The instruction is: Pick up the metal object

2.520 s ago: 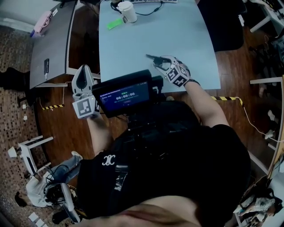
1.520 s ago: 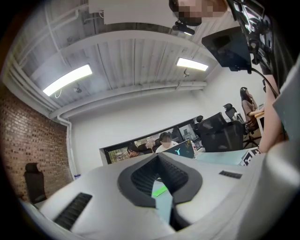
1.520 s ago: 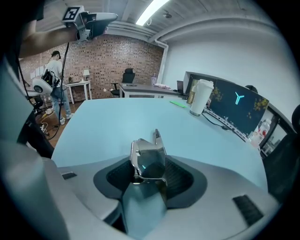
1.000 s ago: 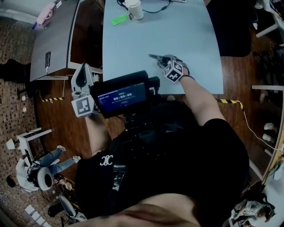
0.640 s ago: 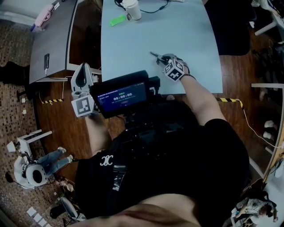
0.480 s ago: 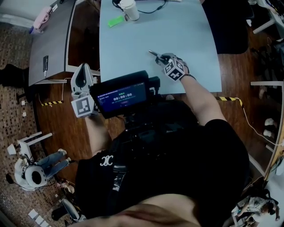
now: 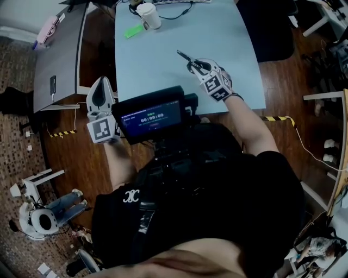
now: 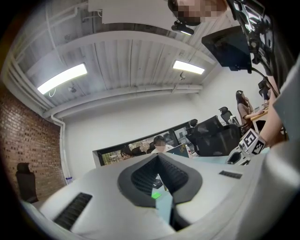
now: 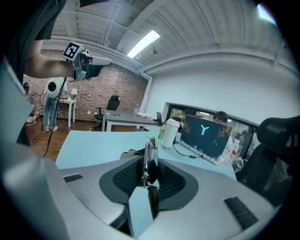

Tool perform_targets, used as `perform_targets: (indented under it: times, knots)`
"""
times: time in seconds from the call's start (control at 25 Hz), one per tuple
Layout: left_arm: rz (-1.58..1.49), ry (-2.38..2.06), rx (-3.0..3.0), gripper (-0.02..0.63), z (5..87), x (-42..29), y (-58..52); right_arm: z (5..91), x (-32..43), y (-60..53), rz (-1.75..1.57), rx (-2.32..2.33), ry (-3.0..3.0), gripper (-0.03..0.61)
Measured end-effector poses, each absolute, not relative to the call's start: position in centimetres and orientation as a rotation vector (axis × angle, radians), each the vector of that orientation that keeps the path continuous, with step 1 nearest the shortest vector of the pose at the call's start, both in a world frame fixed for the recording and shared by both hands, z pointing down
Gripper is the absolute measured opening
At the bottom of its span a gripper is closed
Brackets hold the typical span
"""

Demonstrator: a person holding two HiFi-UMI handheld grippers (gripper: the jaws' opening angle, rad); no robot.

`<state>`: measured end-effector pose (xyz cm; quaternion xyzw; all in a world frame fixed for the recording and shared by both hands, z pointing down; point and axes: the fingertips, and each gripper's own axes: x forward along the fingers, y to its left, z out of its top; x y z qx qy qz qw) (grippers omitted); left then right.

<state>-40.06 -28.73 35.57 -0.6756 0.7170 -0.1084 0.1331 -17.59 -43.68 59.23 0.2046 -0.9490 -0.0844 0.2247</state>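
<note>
The metal object is a thin dark tool that sticks out from my right gripper over the light blue table. In the right gripper view it stands upright as a shiny strip between the pads, and the right gripper is shut on it, with the table lying well below. My left gripper hangs off the table's left side above the wooden floor, pointing up. Its jaws meet with nothing between them.
At the table's far end stand a white cup, a green item and a cable; a laptop shows there too. A grey desk with a phone stands to the left. A chest-mounted screen hides the table's near edge.
My right gripper has closed on the metal object and moved up and away from me with it. The left gripper has stayed where it was.
</note>
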Motion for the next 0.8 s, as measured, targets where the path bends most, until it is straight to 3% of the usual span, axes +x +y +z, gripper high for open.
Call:
perform_targets:
  times: [0.4,0.64,0.8]
  knots:
    - [-0.292,2.076,-1.959,-0.002,34.7,-40.1,-28.9,47.7,-17.1,-41.0,-0.479,0.633,-2.799,0.072]
    - [-0.304,2.059,-1.926,-0.002,34.4,-30.8,-28.7,44.6,-6.4,-39.3,-0.567,0.666,-2.897,0.071]
    - [-0.289,2.035,-1.911,-0.002,33.6,-29.7,-28.0,42.5,-4.6,-37.8,-0.604,0.709,-2.926,0.071]
